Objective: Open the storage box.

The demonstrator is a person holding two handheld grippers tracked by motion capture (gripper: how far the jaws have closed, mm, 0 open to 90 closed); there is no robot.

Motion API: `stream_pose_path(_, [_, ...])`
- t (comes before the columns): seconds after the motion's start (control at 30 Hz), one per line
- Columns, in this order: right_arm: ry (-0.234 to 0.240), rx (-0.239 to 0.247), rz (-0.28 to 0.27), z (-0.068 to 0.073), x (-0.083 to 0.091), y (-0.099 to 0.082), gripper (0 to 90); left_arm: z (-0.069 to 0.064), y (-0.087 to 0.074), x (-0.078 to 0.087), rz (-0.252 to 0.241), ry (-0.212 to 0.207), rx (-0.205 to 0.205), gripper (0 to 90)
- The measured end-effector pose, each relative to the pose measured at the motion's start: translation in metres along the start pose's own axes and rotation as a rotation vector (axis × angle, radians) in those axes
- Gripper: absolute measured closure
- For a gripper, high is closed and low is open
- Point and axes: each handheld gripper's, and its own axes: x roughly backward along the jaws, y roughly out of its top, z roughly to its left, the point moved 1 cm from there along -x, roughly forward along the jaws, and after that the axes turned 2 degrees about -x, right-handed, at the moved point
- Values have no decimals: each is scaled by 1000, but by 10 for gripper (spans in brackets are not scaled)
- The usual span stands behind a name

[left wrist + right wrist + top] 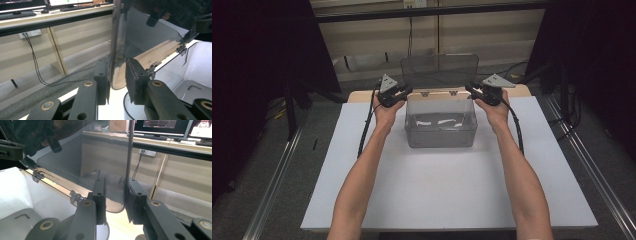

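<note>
A clear plastic box [440, 131] stands at the far middle of the white board, its hinged lid [439, 67] raised upright behind it. A few white pieces [432, 121] lie on its floor. My left gripper [408, 91] is at the lid's lower left corner. In the left gripper view the lid [150, 30] runs edge-on between the jaws of the left gripper [117, 72], which are shut on its rim. My right gripper [469, 88] is at the lower right corner. There the right gripper [115, 192] is likewise shut on the lid [75, 152].
The white board [437, 195] covers a wooden table [357, 95]. Two hinges [425, 93] join the lid to the box's back wall. Metal rails [277, 180] run along both sides on the floor. Black curtains flank the scene, and a desk with monitors [160, 125] stands beyond.
</note>
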Motion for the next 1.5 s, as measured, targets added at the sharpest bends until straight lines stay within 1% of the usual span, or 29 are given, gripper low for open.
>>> stream_pose_path(0.07, [0, -9, -3, 0, 0, 0, 715, 1, 0, 0, 8, -1, 0, 733])
stream_pose_path(0.13, [-3, -5, -3, 0, -1, 0, 717, 1, -1, -1, 1, 2, 3, 738])
stream_pose_path(0.17, [-6, 0, -4, 0, -1, 0, 717, 1, -1, -1, -1, 4, 10, 742])
stream_pose_path(0.27, [-8, -3, 2, 0, -2, 1, 717, 2, -2, -2, -2, 0, 17, 751])
stream_pose_path(0.33, [-10, -2, 0, 0, -4, 1, 715, 3, -1, -3, -6, 3, 7, 754])
stream_pose_path(0.37, [-9, -6, 4, -1, -4, 1, 714, 2, -2, -4, -10, 4, 23, 755])
stream_pose_path(0.4, [-11, -10, 4, -1, -4, 1, 713, 3, -2, -4, -9, 2, 20, 756])
stream_pose_path(0.43, [-11, -10, 5, -1, -5, 1, 711, 3, -1, -3, 1, 2, 10, 756])
stream_pose_path(0.57, [-9, -16, 3, -1, -7, 1, 692, 4, -1, -5, 3, 4, 7, 755])
stream_pose_path(0.6, [-5, -20, 0, -1, -8, 1, 688, 5, -1, -5, 9, -2, 12, 754])
stream_pose_path(0.63, [-5, -19, -1, -2, -9, 1, 683, 5, -1, -6, 0, -2, 25, 751])
stream_pose_path(0.67, [-9, -18, 5, -2, -9, 1, 680, 6, -1, -6, -3, -1, 27, 750])
stream_pose_path(0.7, [-14, -13, 8, -1, -10, 1, 673, 6, -1, -6, 3, 0, 21, 751])
stream_pose_path(0.73, [-13, -13, 10, -1, -11, 0, 670, 5, -2, -7, -1, 1, 26, 751])
stream_pose_path(0.77, [-13, -15, 9, -1, -11, 0, 670, 6, -2, -7, 0, -2, 18, 751])
stream_pose_path(0.8, [-12, -13, 6, -2, -12, 0, 669, 5, -2, -8, -4, -2, 30, 750])
stream_pose_path(0.83, [-10, -14, 9, -2, -12, -1, 666, 6, -1, -8, 3, 0, 18, 750])
stream_pose_path(0.93, [-10, -18, 13, -2, -14, -2, 649, 6, -1, -8, 6, 5, 24, 742])
stream_pose_path(1.03, [-17, -15, 22, -1, -15, -1, 638, 6, -1, -8, 15, 5, 12, 739])
stream_pose_path(1.07, [-17, -15, 25, -1, -15, -1, 638, 5, -1, -8, 13, 3, 18, 738])
stream_pose_path(1.1, [-16, -16, 27, -1, -15, -2, 637, 4, -1, -9, 8, 3, 33, 735])
stream_pose_path(1.13, [-13, -19, 32, -1, -15, -2, 632, 5, -2, -9, 15, 2, 22, 725])
stream_pose_path(1.17, [-12, -11, 41, -1, -15, -3, 620, 5, -2, -10, 16, -4, 28, 713])
stream_pose_path(1.23, [-12, -12, 55, 0, -16, -4, 601, 5, -2, -10, 22, 0, 21, 697])
stream_pose_path(1.27, [-9, -19, 51, 0, -17, -5, 598, 5, -2, -10, 25, 1, 21, 697])
stream_pose_path(1.3, [-10, -19, 50, -1, -17, -5, 596, 4, -2, -11, 21, -3, 31, 695])
stream_pose_path(1.37, [-10, -25, 50, -1, -18, -5, 591, 6, -3, -11, 31, -3, 15, 679])
stream_pose_path(1.4, [-10, -26, 50, -1, -18, -5, 589, 5, -4, -12, 31, -5, 26, 673])
stream_pose_path(1.5, [-8, -36, 56, -3, -18, -6, 576, 4, -5, -14, 36, 4, 26, 638])
